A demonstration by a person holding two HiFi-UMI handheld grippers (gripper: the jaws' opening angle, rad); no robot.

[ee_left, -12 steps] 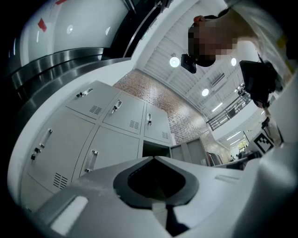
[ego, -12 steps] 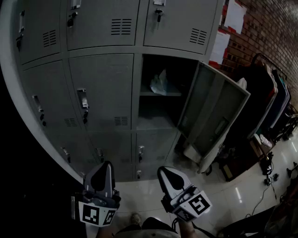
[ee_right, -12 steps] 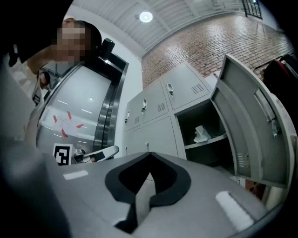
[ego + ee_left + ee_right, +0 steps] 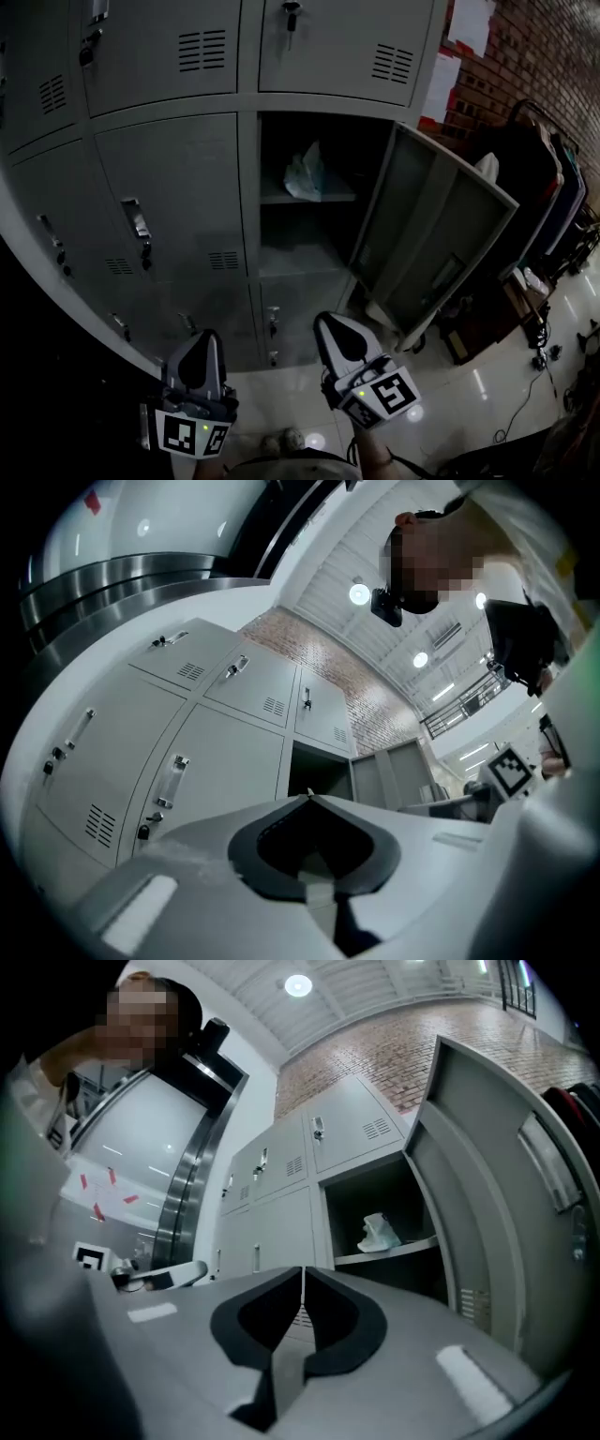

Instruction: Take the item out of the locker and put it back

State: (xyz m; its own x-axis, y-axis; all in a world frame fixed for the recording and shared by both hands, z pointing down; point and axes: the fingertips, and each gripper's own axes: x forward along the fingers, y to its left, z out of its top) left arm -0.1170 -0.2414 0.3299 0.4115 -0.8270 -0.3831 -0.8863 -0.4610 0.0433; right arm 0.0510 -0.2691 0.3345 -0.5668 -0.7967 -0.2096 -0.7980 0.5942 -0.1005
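A crumpled pale plastic bag (image 4: 304, 175) (image 4: 380, 1232) lies on the upper shelf of the open locker (image 4: 309, 202) (image 4: 380, 1213), whose grey door (image 4: 433, 239) (image 4: 487, 1185) swings out to the right. My left gripper (image 4: 203, 337) (image 4: 309, 797) hovers low in front of the lockers, shut and holding nothing. To its right my right gripper (image 4: 330, 322) (image 4: 302, 1269) is likewise shut and holding nothing. Both are well short of the locker opening, with their tips pointed toward it.
Closed grey locker doors (image 4: 173, 202) with handles fill the left and top. A brick wall (image 4: 539, 56) stands at the right, with a rack of dark garments (image 4: 544, 187) and cables on the glossy floor (image 4: 487, 394). The person's shoes show at the bottom edge.
The view has shifted so the lockers sit lower and to the left. Both grippers stay shut in nearly the same place in the view.
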